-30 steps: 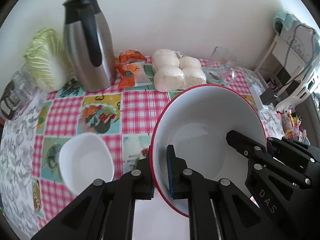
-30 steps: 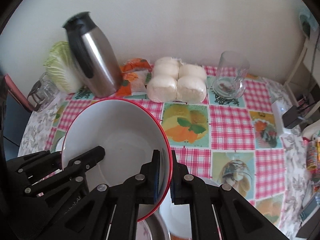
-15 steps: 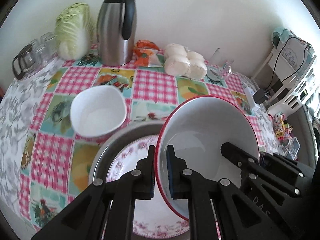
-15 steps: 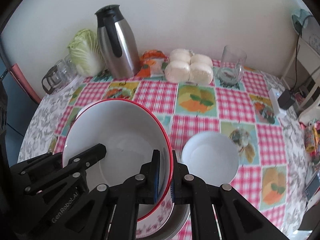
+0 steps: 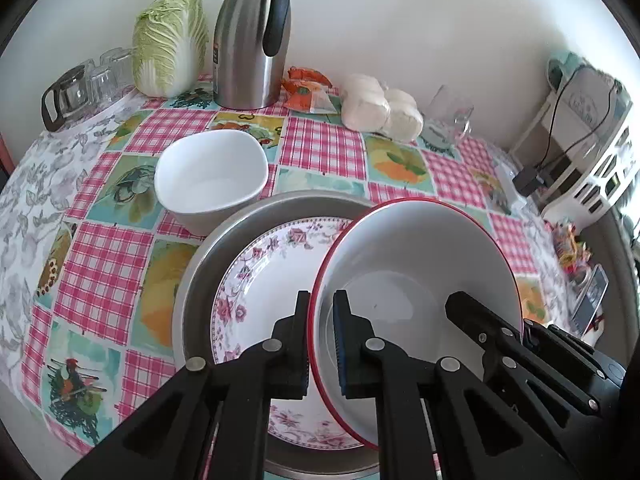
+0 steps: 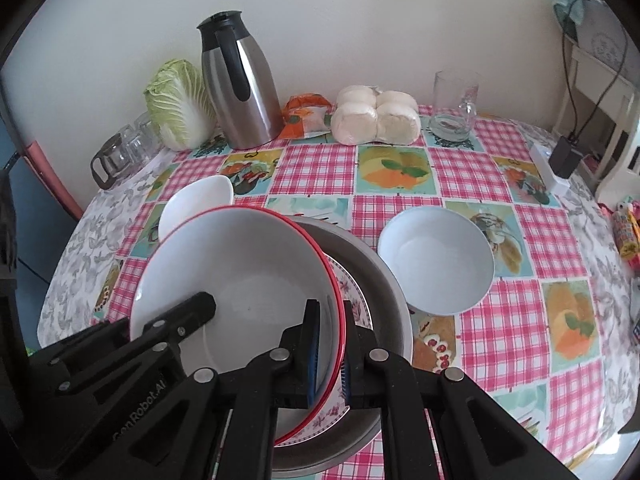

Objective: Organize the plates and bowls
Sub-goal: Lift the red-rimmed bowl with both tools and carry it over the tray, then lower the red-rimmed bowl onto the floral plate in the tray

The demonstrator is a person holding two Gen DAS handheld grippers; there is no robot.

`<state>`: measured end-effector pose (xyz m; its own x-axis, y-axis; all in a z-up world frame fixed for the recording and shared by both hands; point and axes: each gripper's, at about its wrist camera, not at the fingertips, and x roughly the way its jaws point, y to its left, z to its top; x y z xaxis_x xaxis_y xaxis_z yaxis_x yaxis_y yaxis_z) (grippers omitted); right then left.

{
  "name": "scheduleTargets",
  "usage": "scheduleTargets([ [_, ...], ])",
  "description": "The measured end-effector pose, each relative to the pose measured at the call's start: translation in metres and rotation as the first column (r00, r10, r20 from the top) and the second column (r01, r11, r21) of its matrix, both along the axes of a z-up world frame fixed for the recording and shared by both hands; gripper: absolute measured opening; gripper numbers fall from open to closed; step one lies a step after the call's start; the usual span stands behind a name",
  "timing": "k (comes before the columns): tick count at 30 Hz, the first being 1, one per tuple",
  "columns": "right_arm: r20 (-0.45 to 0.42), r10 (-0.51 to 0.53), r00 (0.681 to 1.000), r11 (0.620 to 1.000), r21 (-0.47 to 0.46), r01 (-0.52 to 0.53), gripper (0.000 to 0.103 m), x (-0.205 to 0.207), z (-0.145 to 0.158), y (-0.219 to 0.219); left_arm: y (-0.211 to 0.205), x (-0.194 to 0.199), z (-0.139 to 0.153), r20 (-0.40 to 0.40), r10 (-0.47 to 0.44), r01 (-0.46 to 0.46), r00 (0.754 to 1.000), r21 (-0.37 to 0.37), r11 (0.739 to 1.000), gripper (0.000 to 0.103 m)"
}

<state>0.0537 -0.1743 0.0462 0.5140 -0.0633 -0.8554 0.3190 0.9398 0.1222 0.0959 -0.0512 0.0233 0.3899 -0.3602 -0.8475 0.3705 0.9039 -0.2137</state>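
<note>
Both grippers, left [image 5: 321,322] and right [image 6: 331,330], have fingers pinching opposite rims of the red-rimmed bowl [image 5: 416,268], tilted above the floral plate [image 5: 264,276] in the metal basin [image 5: 200,264]. Only the right wrist view shows the round white bowl [image 6: 436,260] beside the basin, toward the tabletop's right edge.

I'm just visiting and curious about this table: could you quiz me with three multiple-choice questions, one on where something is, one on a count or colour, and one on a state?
1. Where does the floral plate lie?
A. inside the metal basin
B. beside the thermos
C. under the cabbage

2. What colour is the rim of the large bowl held by both tools?
A. blue
B. red
C. green

3. How does the left tool stand on that bowl?
A. open, away from it
B. shut on its rim
C. resting on the table

Answers:
1 A, the basin's grey wall rings the plate.
2 B, a thin red line edges the white bowl.
3 B, one finger is inside and one outside the rim; the right tool does likewise.
</note>
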Motion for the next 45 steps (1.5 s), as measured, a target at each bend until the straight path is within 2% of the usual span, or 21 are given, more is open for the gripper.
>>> scheduleTargets([
  [12,0.000,-0.013,1.000,0.998,0.058,0.013,0.011,-0.005,-0.014,-0.005,-0.004,0.001,-0.006,-0.016,-0.026,0.027,1.000,0.019,0.999,0.011],
  [23,-0.022,-0.027,0.999,0.993,0.115,0.029,0.012,0.004,-0.025,-0.008,0.001,0.012,-0.017,-0.051,-0.005,0.006,0.999,0.023,1.000,0.011],
  [32,-0.037,-0.032,0.999,0.992,0.125,0.036,0.012,0.017,-0.032,-0.004,0.006,0.023,-0.024,-0.076,0.029,-0.028,0.997,0.012,1.000,0.011],
  [45,-0.055,-0.045,0.997,0.989,0.139,0.052,0.013,0.024,-0.042,-0.006,0.004,0.032,-0.032,-0.095,0.029,-0.028,0.995,0.010,1.000,0.011],
])
